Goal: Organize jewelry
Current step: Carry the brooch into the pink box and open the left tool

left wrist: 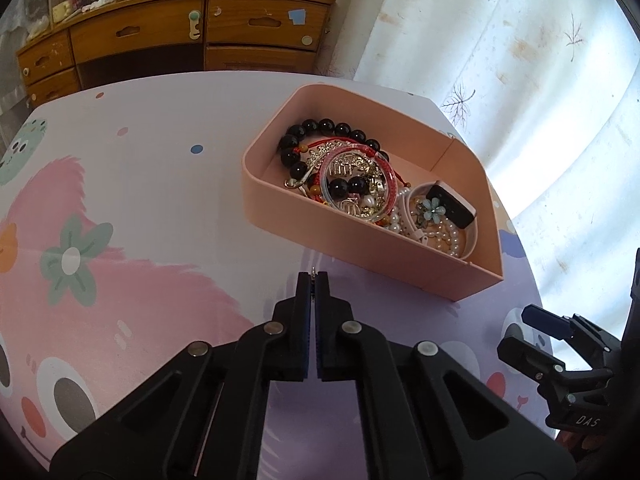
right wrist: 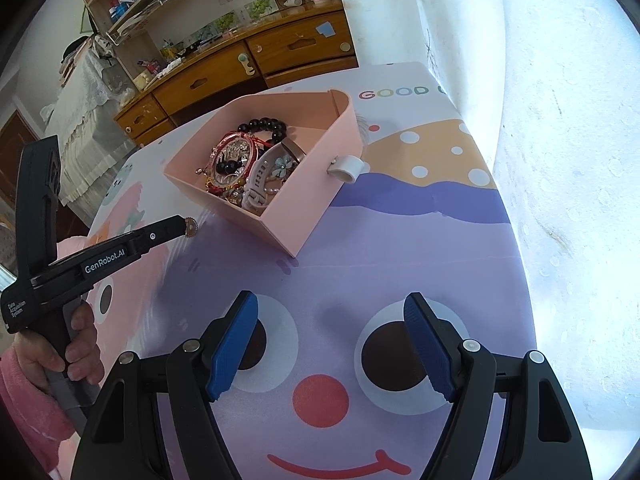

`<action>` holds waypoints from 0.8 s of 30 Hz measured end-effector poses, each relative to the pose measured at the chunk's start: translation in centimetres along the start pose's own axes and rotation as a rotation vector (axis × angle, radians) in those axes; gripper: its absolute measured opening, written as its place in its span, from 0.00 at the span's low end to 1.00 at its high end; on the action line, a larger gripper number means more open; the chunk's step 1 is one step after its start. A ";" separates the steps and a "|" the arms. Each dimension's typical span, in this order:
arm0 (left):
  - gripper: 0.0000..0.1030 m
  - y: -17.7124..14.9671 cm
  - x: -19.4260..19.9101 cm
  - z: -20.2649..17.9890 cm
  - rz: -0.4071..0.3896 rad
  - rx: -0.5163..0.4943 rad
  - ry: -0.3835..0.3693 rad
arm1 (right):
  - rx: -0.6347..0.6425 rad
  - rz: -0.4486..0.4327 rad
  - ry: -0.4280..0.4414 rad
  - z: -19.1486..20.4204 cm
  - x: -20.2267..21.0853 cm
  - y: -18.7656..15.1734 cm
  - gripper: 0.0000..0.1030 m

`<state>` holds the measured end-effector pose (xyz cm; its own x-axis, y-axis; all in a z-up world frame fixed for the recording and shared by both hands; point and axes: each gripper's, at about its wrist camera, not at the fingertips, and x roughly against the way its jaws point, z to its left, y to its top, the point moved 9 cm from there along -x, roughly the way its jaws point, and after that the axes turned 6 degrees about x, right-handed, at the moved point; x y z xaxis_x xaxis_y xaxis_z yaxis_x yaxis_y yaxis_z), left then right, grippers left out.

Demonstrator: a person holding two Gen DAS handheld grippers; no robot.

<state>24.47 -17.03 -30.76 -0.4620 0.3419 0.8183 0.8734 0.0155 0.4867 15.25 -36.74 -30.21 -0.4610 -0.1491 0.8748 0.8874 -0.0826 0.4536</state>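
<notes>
A pink open box (left wrist: 280, 216) (right wrist: 304, 216) on the table holds a heap of jewelry: a black bead bracelet (left wrist: 320, 126) (right wrist: 266, 124), a red string bracelet (left wrist: 394, 184), pearls (left wrist: 444, 238) and a white smartwatch (left wrist: 452, 204) (right wrist: 260, 176) with a blue flower piece (left wrist: 433, 206). My left gripper (left wrist: 314, 280) (right wrist: 186, 226) is shut on a small round metal ornament (right wrist: 192, 227), held above the table just left of the box's near corner. My right gripper (right wrist: 330, 312) is open and empty, low over the table in front of the box; it also shows in the left wrist view (left wrist: 540, 320).
The table wears a colourful cartoon cloth (left wrist: 120, 200) (right wrist: 360, 272). A white tab (right wrist: 347, 168) sticks out of the box's right wall. A wooden dresser (left wrist: 180, 36) (right wrist: 240, 68) stands behind the table. A white curtain (left wrist: 540, 80) (right wrist: 560, 120) hangs along the right edge.
</notes>
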 end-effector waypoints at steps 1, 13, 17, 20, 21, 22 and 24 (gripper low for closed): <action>0.00 0.1 0.2 0.0 -0.008 0.004 0.002 | 0.001 -0.001 -0.001 0.0 0.1 0.0 0.74; 0.00 5.1 5.1 -3.1 -0.132 -0.017 -0.106 | 0.014 -0.028 0.001 1.5 1.6 0.2 0.74; 0.00 6.5 4.2 -4.0 -0.126 -0.046 -0.097 | 0.008 -0.041 -0.021 2.1 2.5 -0.1 0.74; 0.05 6.4 4.3 -3.8 -0.103 -0.033 -0.077 | -0.010 -0.033 -0.043 2.7 3.2 -0.9 0.74; 0.20 6.3 4.7 -3.6 -0.106 -0.031 -0.081 | -0.016 -0.034 -0.050 3.1 3.5 -1.3 0.74; 0.46 6.0 5.3 -3.4 -0.110 -0.032 -0.091 | -0.021 -0.033 -0.058 3.4 3.9 -1.7 0.74; 0.61 4.8 7.3 -2.4 -0.131 -0.031 -0.076 | -0.029 -0.025 -0.068 4.3 4.6 -2.6 0.74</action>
<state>24.95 -16.66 -21.69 -0.5581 0.4085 0.7222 0.8006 0.0365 0.5981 10.86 -32.99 -26.62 -0.4804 -0.0792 0.8735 0.8748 -0.1137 0.4709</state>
